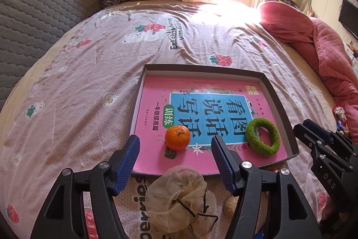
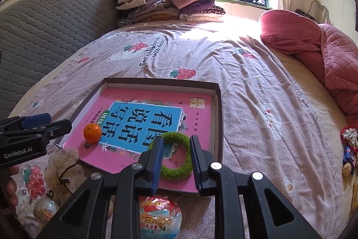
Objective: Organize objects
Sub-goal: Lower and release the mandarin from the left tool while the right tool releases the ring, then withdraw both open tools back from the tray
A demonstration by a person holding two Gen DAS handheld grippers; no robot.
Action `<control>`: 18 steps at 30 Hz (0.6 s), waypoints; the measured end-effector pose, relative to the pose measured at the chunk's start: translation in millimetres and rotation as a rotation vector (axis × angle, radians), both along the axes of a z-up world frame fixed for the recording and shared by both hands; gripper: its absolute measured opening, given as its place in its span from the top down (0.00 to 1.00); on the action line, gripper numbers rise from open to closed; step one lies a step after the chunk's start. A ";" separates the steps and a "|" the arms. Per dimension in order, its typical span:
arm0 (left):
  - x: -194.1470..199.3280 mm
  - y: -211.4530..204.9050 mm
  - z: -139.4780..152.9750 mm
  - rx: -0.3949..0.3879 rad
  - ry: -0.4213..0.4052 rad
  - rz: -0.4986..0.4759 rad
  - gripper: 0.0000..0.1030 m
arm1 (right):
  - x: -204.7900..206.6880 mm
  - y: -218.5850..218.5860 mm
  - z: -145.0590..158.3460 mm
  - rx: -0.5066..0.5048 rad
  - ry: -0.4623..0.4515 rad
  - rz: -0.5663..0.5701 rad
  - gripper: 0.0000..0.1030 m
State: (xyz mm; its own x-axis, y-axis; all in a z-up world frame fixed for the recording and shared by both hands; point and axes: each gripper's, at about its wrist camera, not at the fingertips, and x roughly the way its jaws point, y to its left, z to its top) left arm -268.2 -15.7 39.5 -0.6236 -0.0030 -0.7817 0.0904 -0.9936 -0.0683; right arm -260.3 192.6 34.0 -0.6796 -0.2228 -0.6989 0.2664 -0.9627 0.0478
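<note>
Nearest the left wrist lens, a crumpled cream mesh pouch (image 1: 179,201) with a dark drawstring lies on the bedspread (image 1: 89,86) at 6 o'clock, below and between the blue-padded fingers of the left gripper (image 1: 175,145). That gripper's jaws stand spread wide with nothing between the pads; the pouch sits under them, not touched. Just past the fingertips, at about 12 o'clock from the pouch, a small orange (image 1: 177,137) rests stem-up on a pink book cover (image 1: 154,91) that lines a shallow dark-walled cardboard tray (image 1: 280,100). At 3 o'clock from the orange, near the tray's right wall, a green knitted ring (image 1: 263,137) lies flat on the same cover. The right gripper's black body shows at the 4 o'clock edge of this view. In the right wrist view, a clear-wrapped round packet (image 2: 160,214) with red and yellow print lies closest, at 6 o'clock, on the bedspread beside the tray's near wall. The right gripper (image 2: 176,155) hangs over the green ring, jaws parted a little; the near arc of the ring shows between the pads, and contact cannot be told. A second printed packet (image 2: 45,211) lies at 8 o'clock. Folded clothes (image 2: 165,3) are stacked at 12 o'clock against the grey quilted headboard (image 2: 44,21); a red quilt (image 2: 324,53) lies bunched at 2 o'clock.
</note>
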 end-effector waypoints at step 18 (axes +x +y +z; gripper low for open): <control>80.0 -5.2 24.3 0.030 0.128 0.023 0.27 | 61.3 13.1 32.2 -0.045 0.103 0.015 0.52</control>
State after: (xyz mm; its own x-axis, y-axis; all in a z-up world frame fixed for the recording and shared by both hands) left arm -188.2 -20.9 63.8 -0.7183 0.0036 -0.6957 0.1020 -0.9886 -0.1104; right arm -199.0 205.7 66.2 -0.7439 -0.2627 -0.6146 0.2861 -0.9562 0.0624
